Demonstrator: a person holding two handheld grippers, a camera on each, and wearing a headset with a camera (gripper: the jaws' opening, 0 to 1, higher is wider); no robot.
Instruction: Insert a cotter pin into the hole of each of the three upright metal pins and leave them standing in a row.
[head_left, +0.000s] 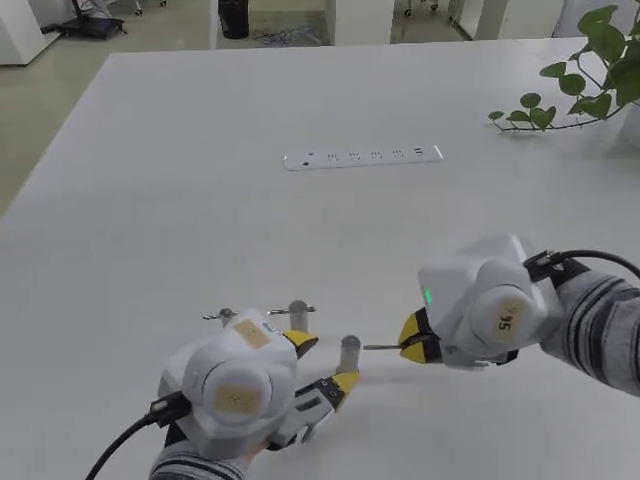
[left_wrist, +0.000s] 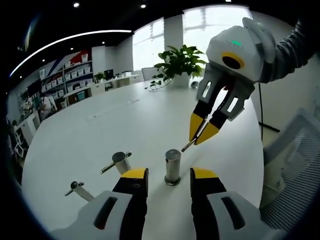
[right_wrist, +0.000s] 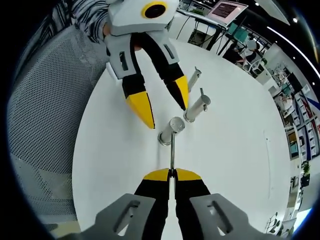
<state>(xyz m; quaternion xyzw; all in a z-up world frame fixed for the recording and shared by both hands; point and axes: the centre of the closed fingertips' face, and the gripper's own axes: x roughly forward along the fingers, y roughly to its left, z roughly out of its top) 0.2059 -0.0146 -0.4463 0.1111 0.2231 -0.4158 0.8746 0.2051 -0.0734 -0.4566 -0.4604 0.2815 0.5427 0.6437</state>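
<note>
On the white table we see the right gripper pinching a cotter pin, its tip at the top of the nearest metal pin. That pin stands upright between the spread jaws of the left gripper.

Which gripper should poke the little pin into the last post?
Right. The right gripper is shut on the cotter pin, whose tip is right by the top of the last metal pin. The left gripper is open, its jaws either side of that pin, carrying nothing.
</note>
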